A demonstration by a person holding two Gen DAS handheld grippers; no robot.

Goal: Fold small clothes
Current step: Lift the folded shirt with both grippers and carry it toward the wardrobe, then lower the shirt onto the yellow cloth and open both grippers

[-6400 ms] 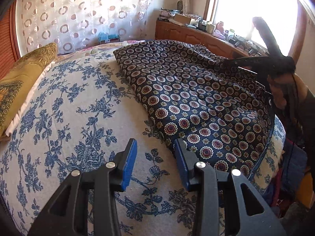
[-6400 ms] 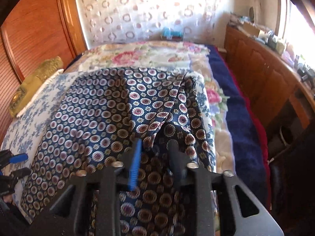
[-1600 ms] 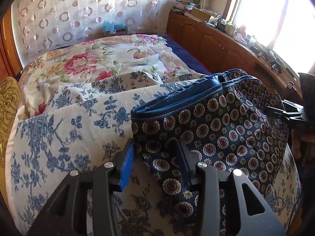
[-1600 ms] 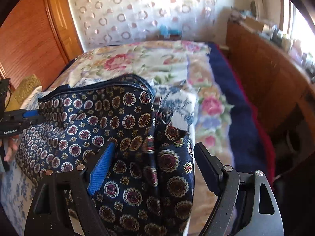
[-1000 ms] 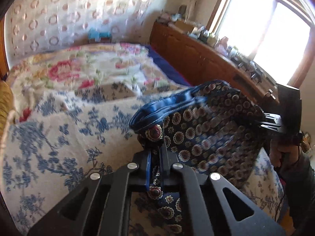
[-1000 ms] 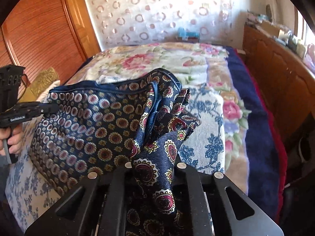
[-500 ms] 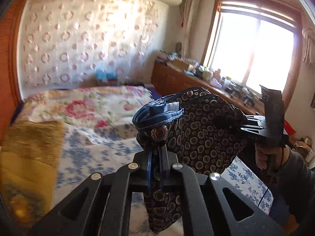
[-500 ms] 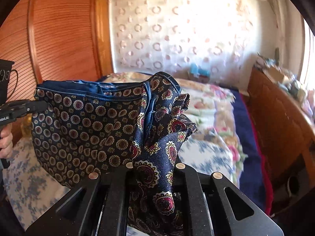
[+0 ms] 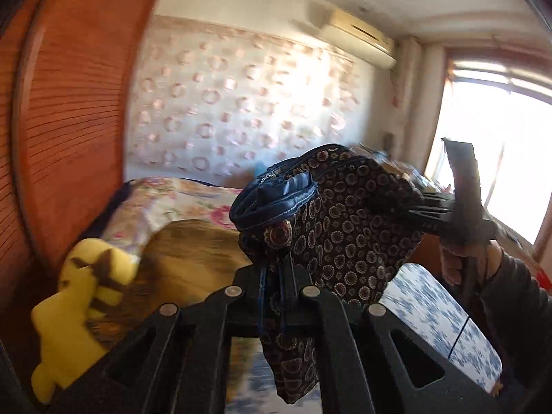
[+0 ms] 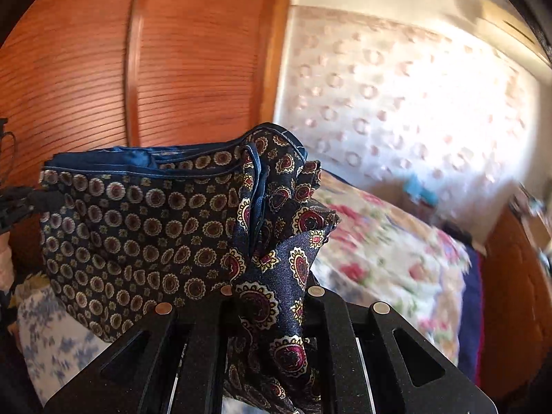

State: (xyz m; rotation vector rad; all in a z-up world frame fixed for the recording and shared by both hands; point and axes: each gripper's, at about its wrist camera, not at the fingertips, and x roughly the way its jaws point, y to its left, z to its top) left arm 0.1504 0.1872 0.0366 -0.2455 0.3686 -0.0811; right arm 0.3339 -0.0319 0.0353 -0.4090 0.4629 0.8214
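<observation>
A folded dark blue garment [image 9: 348,214] with a medallion print hangs in the air between my two grippers, above the bed. My left gripper [image 9: 272,276] is shut on one upper corner of it. My right gripper [image 10: 267,276] is shut on the other corner, where the garment [image 10: 145,227] bunches up. The right gripper and the hand that holds it also show in the left wrist view [image 9: 462,227]. The left gripper shows at the left edge of the right wrist view [image 10: 20,203]. The blue hemmed edge runs along the top.
The bed with a floral quilt [image 10: 390,252] and a blue-and-white floral cover [image 9: 445,317] lies below. A gold pillow [image 9: 193,248] and a yellow plush toy [image 9: 79,307] lie by the wooden headboard [image 10: 193,62]. A window [image 9: 510,158] is at the right.
Both grippers closed on the garment's corners and lifted it off the bed. Since half a second ago they have risen further and swung left toward the headboard.
</observation>
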